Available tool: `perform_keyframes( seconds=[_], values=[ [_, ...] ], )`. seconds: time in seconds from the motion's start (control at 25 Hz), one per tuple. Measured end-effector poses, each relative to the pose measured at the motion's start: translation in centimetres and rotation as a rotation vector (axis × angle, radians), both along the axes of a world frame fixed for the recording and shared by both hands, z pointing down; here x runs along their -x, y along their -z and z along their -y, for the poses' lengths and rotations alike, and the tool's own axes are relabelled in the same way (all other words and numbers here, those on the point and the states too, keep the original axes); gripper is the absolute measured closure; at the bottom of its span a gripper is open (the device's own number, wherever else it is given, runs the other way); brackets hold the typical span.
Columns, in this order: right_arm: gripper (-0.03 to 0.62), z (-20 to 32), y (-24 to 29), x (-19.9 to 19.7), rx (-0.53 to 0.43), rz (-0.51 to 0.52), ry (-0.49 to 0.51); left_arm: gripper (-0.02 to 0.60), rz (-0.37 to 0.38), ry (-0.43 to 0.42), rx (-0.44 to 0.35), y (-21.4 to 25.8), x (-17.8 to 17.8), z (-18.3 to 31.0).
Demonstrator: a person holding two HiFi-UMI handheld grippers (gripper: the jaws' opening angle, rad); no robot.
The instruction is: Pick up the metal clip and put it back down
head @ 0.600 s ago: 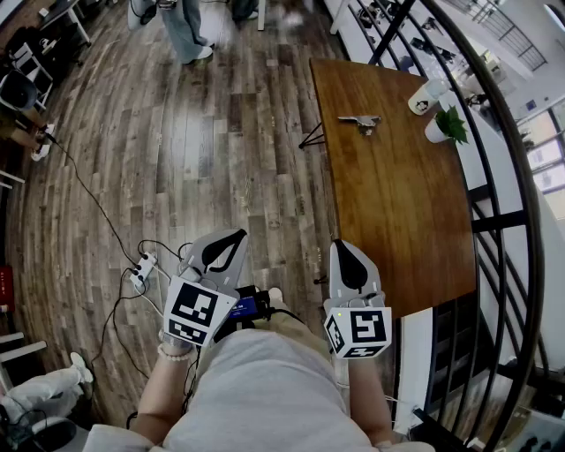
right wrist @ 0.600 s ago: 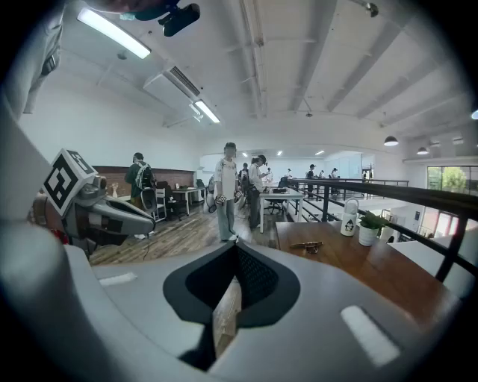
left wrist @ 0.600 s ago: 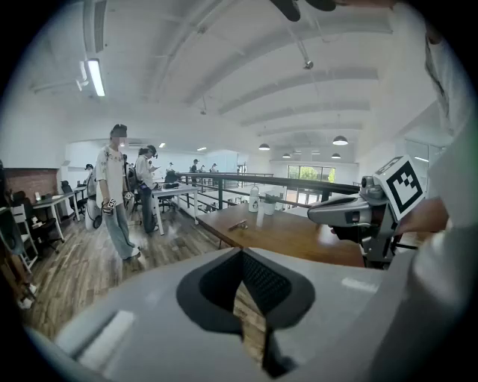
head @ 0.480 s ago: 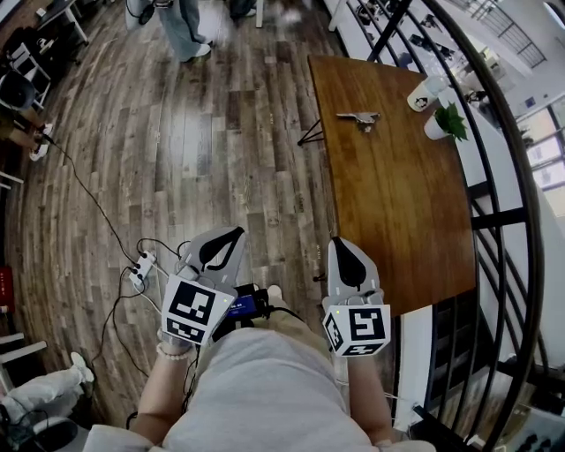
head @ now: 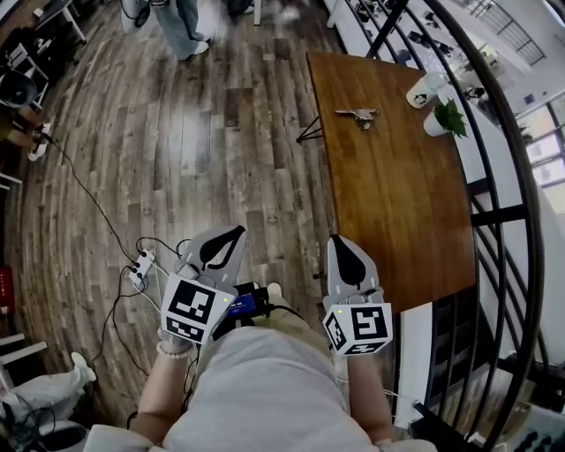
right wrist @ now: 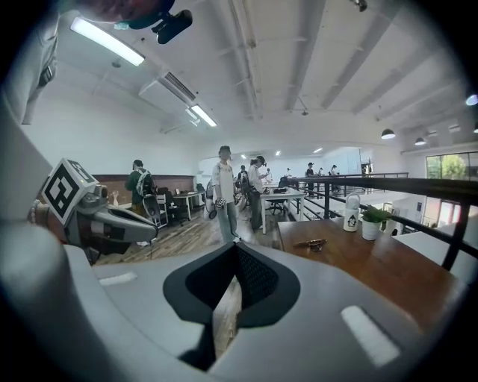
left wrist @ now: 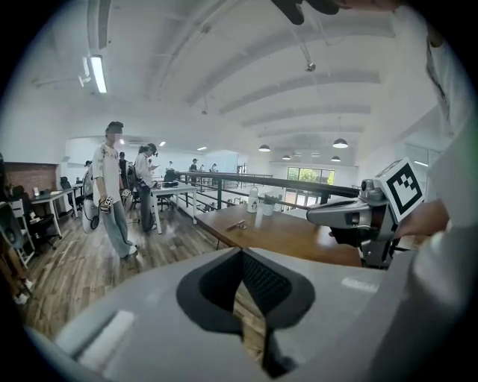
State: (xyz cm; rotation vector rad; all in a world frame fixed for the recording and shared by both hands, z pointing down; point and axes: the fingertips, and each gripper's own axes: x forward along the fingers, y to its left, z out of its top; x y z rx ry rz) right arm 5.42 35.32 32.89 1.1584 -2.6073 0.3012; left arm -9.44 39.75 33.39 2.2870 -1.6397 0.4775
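The metal clip (head: 357,115) lies on the far part of a brown wooden table (head: 397,203); it also shows small in the left gripper view as the clip (left wrist: 237,224) and in the right gripper view as the clip (right wrist: 311,243). Both grippers are held close to the person's body, well short of the table's near edge. My left gripper (head: 222,248) is shut with nothing in it. My right gripper (head: 347,257) is likewise shut and empty, just left of the table's near corner.
A white bottle (head: 425,91) and a small potted plant (head: 444,123) stand at the table's far right. A black railing (head: 508,177) runs along its right side. Cables and a power strip (head: 141,267) lie on the wood floor at left. People (head: 184,26) stand far off.
The view has shifted slightly, so the table and clip sit a little higher in the frame. Both grippers stay shut and close to the body.
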Motion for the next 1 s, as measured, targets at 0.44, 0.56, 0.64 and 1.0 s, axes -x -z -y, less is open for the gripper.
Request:
perform_keyframes(
  seconds=[0.44, 0.56, 0.64, 1.0],
  values=[
    [0.437, -0.7, 0.6, -0.3, -0.019, 0.032, 0.03, 0.46, -0.061, -0.027, -0.021, 0.8, -1.9, 0.0],
    [0.428, -0.5, 0.4, -0.8, -0.014, 0.032, 0.031, 0.46, -0.063, -0.02, -0.032, 1.3, -2.4, 0.5],
    [0.427, -0.2, 0.4, -1.3, -0.006, 0.04, 0.031, 0.46, -0.06, -0.009, -0.03, 1.3, -2.6, 0.7],
    [0.428, 0.4, 0.6, -3.9, -0.001, 0.078, 0.035, 0.46, -0.05, 0.016, -0.04, 1.8, -4.8, 0.8]
  ],
)
